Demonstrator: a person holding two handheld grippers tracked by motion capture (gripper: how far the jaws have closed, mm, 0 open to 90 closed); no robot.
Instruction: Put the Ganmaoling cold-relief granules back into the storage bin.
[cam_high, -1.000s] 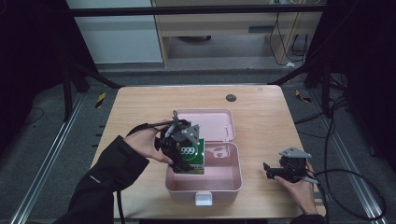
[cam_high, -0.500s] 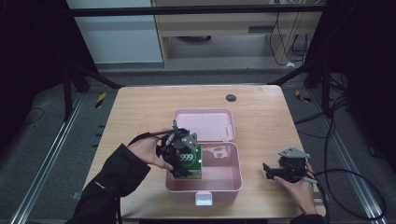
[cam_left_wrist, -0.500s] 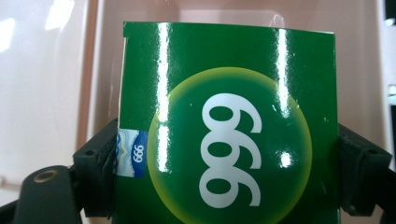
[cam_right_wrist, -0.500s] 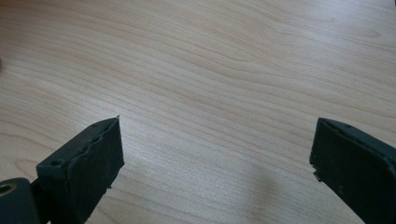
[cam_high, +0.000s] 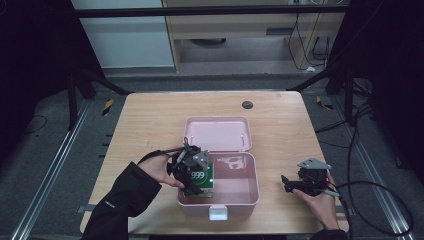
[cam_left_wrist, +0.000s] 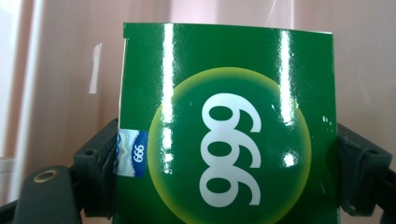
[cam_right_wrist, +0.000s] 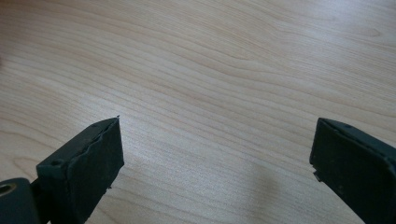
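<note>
Lower now than a second ago, the left gripper (cam_high: 192, 180) is clamping the green 999 box (cam_left_wrist: 226, 135) by both side edges, dipping into the pink case (cam_high: 250, 200). Right gripper (cam_high: 295, 185) is sitting wide open over bare table (cam_right_wrist: 224, 70), well off to the side.

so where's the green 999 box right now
In the high view the green 999 box is clamped in the left gripper, at the left end of the open pink case.

carton (cam_high: 202, 181) in case (cam_high: 235, 199), case on table (cam_high: 150, 120)
</note>
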